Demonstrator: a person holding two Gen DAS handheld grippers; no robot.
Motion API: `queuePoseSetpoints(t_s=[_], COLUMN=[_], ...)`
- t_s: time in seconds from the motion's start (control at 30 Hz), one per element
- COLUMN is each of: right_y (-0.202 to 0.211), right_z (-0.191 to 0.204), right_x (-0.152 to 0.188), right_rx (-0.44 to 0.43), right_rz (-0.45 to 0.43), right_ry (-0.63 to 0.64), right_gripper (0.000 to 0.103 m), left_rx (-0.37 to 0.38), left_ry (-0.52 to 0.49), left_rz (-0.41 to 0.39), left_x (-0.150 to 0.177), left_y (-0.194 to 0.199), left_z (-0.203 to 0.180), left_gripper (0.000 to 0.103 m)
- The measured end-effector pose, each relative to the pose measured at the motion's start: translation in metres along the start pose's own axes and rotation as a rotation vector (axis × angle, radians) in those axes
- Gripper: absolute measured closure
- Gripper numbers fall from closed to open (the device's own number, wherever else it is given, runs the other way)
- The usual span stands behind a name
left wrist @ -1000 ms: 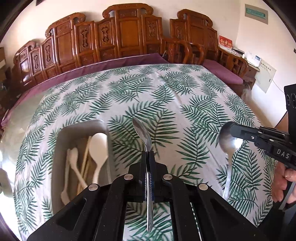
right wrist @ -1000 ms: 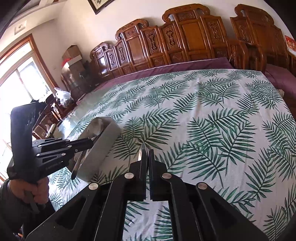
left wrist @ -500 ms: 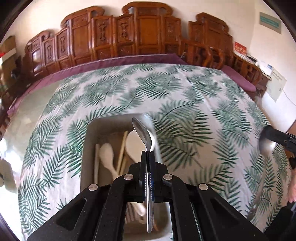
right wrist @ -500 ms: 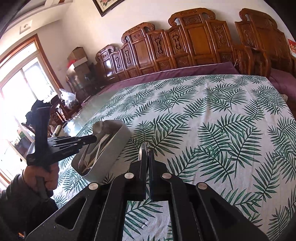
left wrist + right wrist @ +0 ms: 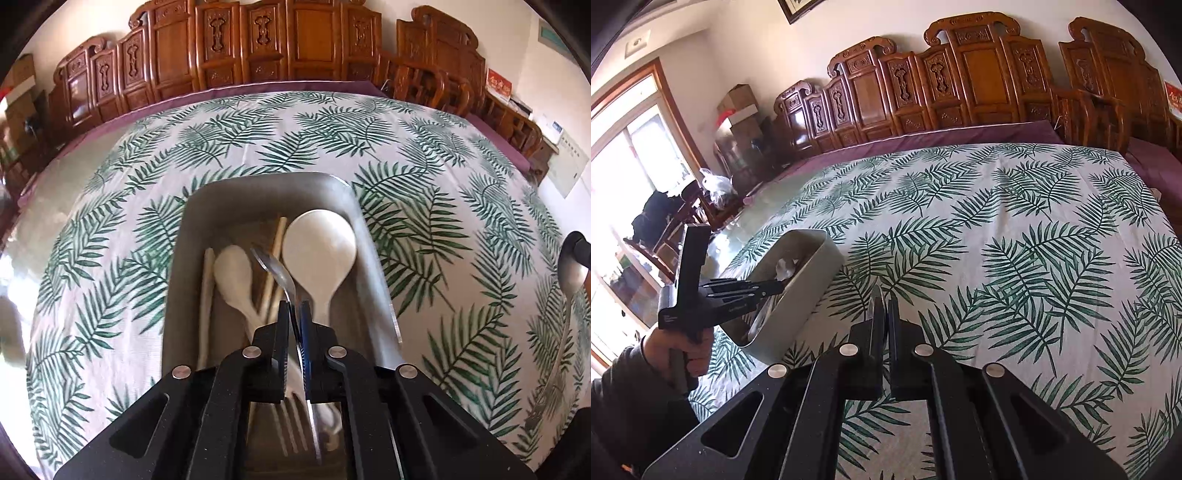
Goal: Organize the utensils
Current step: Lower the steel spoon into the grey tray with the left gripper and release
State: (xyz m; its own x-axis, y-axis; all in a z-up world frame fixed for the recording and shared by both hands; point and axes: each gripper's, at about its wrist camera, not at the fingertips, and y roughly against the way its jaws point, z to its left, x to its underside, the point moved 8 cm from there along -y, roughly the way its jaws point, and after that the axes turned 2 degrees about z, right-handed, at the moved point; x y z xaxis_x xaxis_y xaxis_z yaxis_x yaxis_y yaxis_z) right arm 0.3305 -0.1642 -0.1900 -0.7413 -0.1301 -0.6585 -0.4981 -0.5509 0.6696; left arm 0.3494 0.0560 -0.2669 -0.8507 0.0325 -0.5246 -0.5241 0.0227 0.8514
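Left gripper (image 5: 295, 308) clamps metal spoon (image 5: 275, 267) over grey tray (image 5: 266, 194); right gripper (image 5: 886, 302) clamps second spoon (image 5: 877, 299)

No text, brand or number can be read. A red card (image 5: 499, 83) by the right wall carries gold marks too blurred to make out, the green wall sign (image 5: 551, 34) is illegible, and the small white print on the left gripper (image 5: 738, 306) body is too tiny to read.

Fern-print tablecloth (image 5: 1015, 221), carved wooden chairs (image 5: 258, 48) behind, purple cloth (image 5: 960, 138) beneath, perhaps cardboard boxes (image 5: 738, 107) by window (image 5: 624, 177)
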Motion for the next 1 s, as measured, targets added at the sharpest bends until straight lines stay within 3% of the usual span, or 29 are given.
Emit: queuePoseSetpoints(t_s=[0.43, 0.6, 0.77, 1.0], right_y=[-0.001, -0.005, -0.011, -0.025], right_z=[0.021, 0.039, 0.067, 0.1], right_x=[-0.012, -0.022, -0.039, -0.065], right_rx=[0.028, 0.031, 0.02, 0.004], right_rz=[0.0, 0.002, -0.004, -0.012], right_ry=[0.035, 0.063, 0.114, 0.16], right_gripper=[0.1, 0.1, 0.1, 0.1], left_rx=[-0.032, -0.023, -0.026, -0.043], left_ry=[0.029, 0.049, 0.055, 0.061], left_rz=[-0.085, -0.138, -0.176, -0.202], left_x=[-0.012, -0.021, -0.028, -0.03], left_y=[0.03, 0.046, 0.057, 0.067], left_z=[0.027, 0.035, 0.041, 0.055], left_gripper=[0.06, 0.033, 0.018, 0.01])
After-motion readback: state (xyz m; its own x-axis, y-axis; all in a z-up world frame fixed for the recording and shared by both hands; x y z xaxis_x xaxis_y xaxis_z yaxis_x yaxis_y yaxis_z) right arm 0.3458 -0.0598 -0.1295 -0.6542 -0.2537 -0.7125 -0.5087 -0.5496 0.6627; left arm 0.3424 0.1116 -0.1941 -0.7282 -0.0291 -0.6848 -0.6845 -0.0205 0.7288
